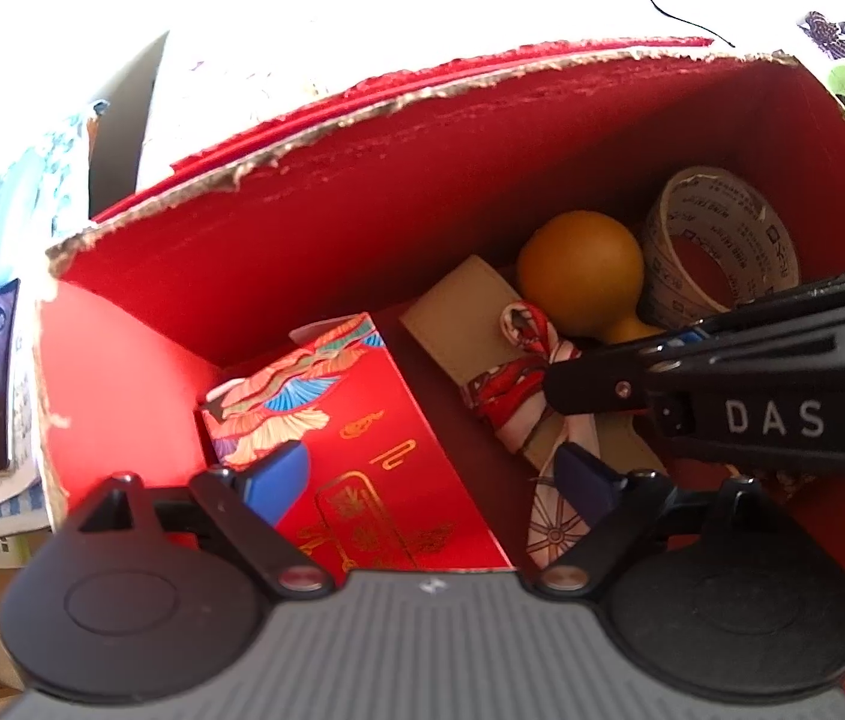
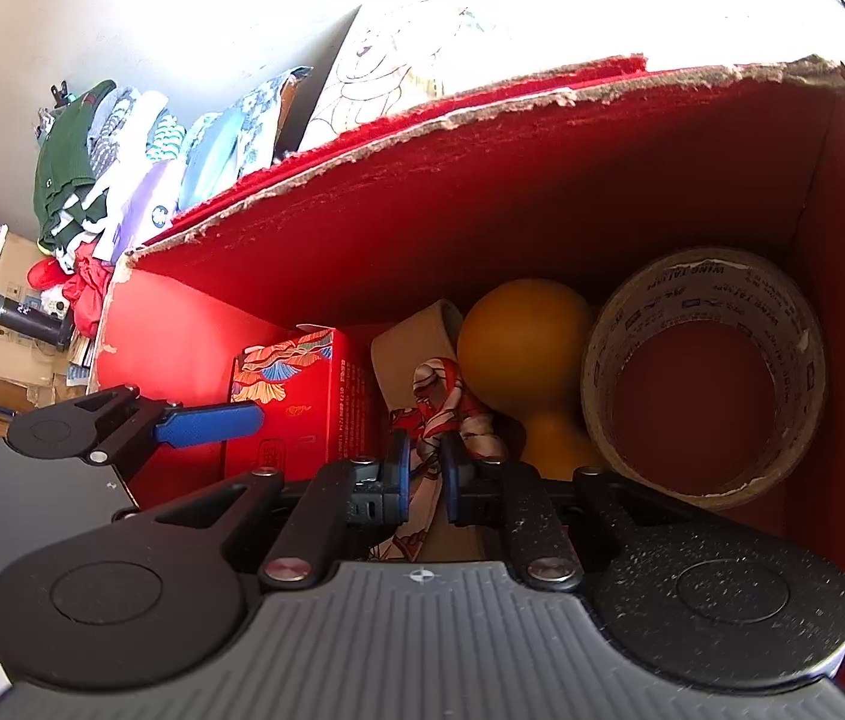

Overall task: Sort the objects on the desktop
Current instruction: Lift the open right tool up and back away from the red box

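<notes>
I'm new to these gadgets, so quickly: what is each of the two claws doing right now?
Left gripper: open, holding nothing, above the small red box.
Right gripper: closed on the patterned scarf.

Blown-out glare above, shadowed box interior, fisheye-warped edges.

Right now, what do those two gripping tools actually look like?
Both look alike: the left gripper and right gripper have black linkage arms with silver pivot screws, blue pads on the fingers, and a ribbed grey body. White letters "DAS" mark one side.
</notes>
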